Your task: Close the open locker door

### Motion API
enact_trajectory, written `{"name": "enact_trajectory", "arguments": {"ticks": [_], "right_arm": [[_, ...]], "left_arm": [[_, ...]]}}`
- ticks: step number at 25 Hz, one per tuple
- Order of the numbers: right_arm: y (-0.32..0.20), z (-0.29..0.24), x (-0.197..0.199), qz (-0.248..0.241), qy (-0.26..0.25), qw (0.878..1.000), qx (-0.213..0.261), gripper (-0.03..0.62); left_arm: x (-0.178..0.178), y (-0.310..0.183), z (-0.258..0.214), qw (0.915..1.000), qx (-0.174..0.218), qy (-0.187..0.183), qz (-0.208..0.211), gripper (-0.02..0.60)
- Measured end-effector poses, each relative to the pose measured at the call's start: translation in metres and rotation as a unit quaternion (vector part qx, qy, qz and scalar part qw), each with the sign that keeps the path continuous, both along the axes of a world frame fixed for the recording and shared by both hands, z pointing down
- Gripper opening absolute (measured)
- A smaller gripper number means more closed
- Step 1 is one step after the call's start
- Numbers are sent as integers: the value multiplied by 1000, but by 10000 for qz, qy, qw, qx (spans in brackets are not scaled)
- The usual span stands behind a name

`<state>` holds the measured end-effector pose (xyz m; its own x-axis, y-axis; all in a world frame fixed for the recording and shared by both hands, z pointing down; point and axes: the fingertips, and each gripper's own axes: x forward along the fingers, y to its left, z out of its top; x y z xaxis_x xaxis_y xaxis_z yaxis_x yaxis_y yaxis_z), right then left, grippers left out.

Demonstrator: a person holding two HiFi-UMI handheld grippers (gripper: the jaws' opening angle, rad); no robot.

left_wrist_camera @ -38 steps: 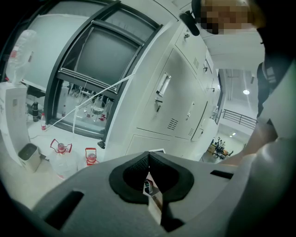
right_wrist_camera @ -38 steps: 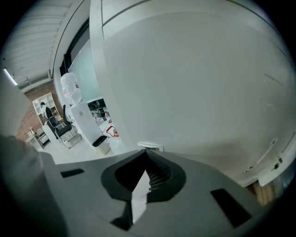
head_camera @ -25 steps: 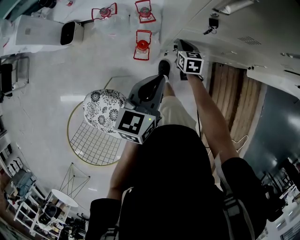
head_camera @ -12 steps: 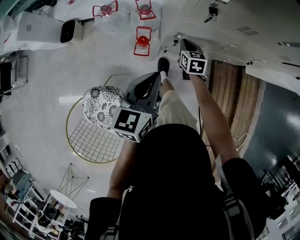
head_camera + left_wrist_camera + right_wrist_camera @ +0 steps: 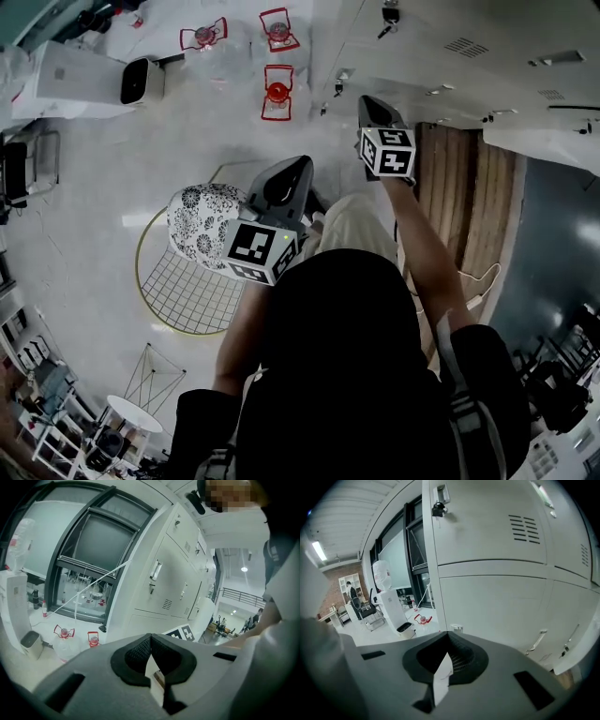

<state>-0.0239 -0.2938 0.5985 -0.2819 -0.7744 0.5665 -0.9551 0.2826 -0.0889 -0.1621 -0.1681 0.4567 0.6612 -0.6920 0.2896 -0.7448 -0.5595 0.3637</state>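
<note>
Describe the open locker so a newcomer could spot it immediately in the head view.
Find the bank of white lockers across the head view's top right. Just right of the right gripper, one bay, the open locker, shows brown wood planks, where its neighbours are shut and plain white.

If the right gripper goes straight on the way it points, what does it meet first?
Probably the closed white metal locker door straight ahead of the right gripper; nothing shows between them, though depth is unclear.
</note>
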Motion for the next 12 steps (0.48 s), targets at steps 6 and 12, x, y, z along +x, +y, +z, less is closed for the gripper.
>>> {"name": "enact_trajectory", "arguments": {"ticks": [6, 12], "right_arm": [[37, -26, 12, -189, -14, 9996, 204, 0], [76, -58, 31, -399, -38, 9981, 467, 2]], "left_arm": [[13, 16, 6, 9998, -21, -136, 138, 17], [35, 33, 10, 9992, -125, -272, 277, 17]]}}
